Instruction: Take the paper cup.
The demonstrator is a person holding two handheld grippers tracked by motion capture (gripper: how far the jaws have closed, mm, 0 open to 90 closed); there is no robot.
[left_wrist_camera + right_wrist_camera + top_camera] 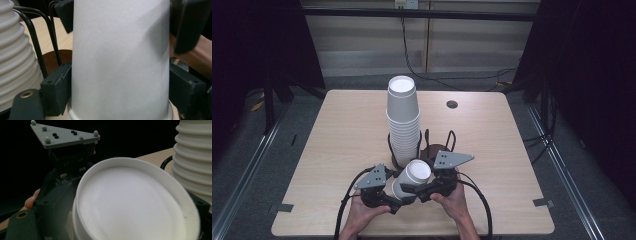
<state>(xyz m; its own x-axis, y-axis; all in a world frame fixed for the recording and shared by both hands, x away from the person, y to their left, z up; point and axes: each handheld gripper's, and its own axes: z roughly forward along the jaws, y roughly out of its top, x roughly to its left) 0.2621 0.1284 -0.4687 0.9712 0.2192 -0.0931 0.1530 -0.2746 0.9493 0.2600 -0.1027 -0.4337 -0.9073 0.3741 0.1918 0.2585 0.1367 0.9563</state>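
On my light wooden table point(337, 145), the tall stack of white paper cups point(402, 120) stands near the middle in the left side of a black wire rack point(438, 145). Just in front of the rack, a single upside-down white paper cup point(412, 178) tilts between my left gripper point(394, 200), at its left, and my right gripper point(412, 190), at its right. A small round hole point(452, 104) lies far right of the stack.

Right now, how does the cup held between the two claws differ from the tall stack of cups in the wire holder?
The held cup is single; the stack is many cups nested. The held cup is tilted, base up, off the table, gripped by the left claw and right claw; the stack stands upright in the wire holder, untouched. Both are plain white paper cups turned upside down.
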